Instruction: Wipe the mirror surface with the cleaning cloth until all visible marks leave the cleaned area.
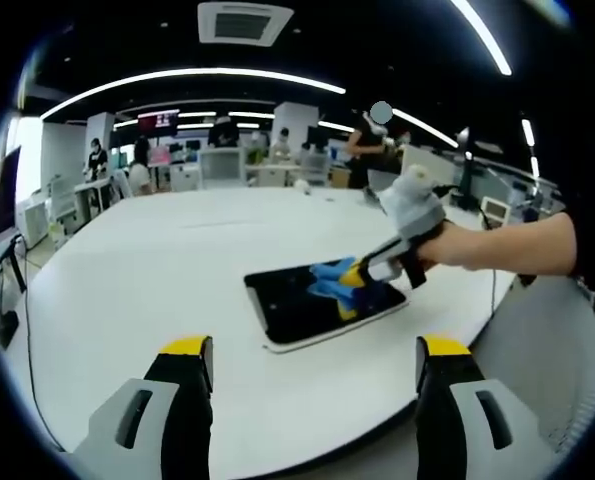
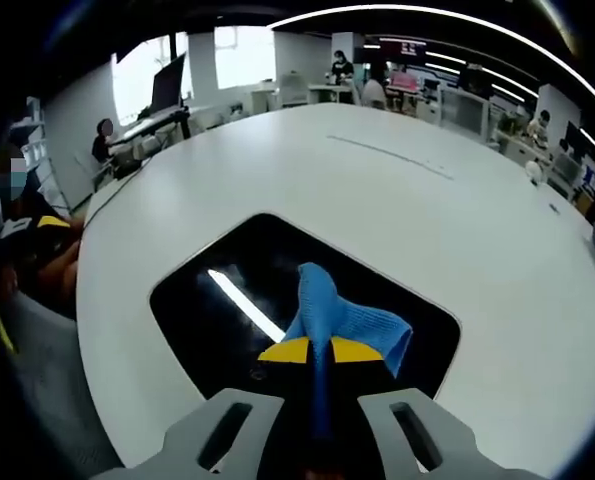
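Left gripper view: a large round white worktop (image 1: 147, 270) is recorded, bearing near its edge a flat rectangular mirror with a dark reflective face and thin pale rim (image 1: 312, 305). Across this mirror the right hand-held gripper (image 1: 352, 276), held in a person's hand (image 1: 457, 242), is seen pressing a bright blue knitted cleaning cloth (image 1: 329, 278) onto the far part of the glass. The left hand-held gripper (image 1: 314, 362) is held back from the mirror above the worktop, its yellow-tipped jaws standing wide apart with nothing between them.

In the right gripper view, the mirror (image 2: 207, 300) lies directly ahead, a ceiling light strip being reflected in it. The right hand-held gripper (image 2: 312, 350) is clamped together on the cloth (image 2: 352, 320), which is folded up between the jaws and rests on the glass near its middle.

No marks can be made out on the visible dark surface in either view, though fine smears would be too small to tell. Wiping is judged to be under way; the portion beneath the cloth and the nearer margin are judged yet to be confirmed clean.
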`<state>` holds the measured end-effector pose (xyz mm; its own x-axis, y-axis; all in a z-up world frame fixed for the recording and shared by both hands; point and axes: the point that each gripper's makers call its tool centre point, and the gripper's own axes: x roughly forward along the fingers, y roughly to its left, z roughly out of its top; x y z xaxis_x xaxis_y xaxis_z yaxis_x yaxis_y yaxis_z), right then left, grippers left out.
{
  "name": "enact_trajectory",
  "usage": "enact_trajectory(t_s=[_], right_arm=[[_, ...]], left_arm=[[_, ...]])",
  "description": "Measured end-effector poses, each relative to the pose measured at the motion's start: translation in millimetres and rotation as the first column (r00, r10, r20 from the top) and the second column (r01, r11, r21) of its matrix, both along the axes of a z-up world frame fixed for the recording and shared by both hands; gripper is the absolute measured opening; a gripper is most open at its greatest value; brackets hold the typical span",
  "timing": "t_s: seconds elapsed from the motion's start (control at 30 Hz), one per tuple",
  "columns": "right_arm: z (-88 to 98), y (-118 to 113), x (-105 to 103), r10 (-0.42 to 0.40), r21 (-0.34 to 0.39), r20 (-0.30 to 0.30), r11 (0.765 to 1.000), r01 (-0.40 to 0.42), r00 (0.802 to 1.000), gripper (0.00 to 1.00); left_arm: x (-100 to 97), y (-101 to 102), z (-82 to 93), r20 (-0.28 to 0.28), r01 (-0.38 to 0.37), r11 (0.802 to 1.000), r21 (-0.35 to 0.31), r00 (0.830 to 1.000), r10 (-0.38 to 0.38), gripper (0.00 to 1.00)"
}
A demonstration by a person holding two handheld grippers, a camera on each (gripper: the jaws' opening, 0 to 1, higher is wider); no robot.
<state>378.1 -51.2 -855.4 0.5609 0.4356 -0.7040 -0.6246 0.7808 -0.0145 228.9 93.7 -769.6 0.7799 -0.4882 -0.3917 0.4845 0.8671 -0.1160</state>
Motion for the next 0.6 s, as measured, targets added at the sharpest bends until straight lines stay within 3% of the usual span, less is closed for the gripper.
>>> enact_trajectory(t_s=[0.6], right_arm=[[0.8, -34, -4, -0.066, -0.009, 0.008, 0.998, 0.066, 0.998, 0.00]], left_arm=[[-0.1, 0, -1.0, -0.007, 0.003, 1.000, 0.001, 1.000, -0.003, 0.84]])
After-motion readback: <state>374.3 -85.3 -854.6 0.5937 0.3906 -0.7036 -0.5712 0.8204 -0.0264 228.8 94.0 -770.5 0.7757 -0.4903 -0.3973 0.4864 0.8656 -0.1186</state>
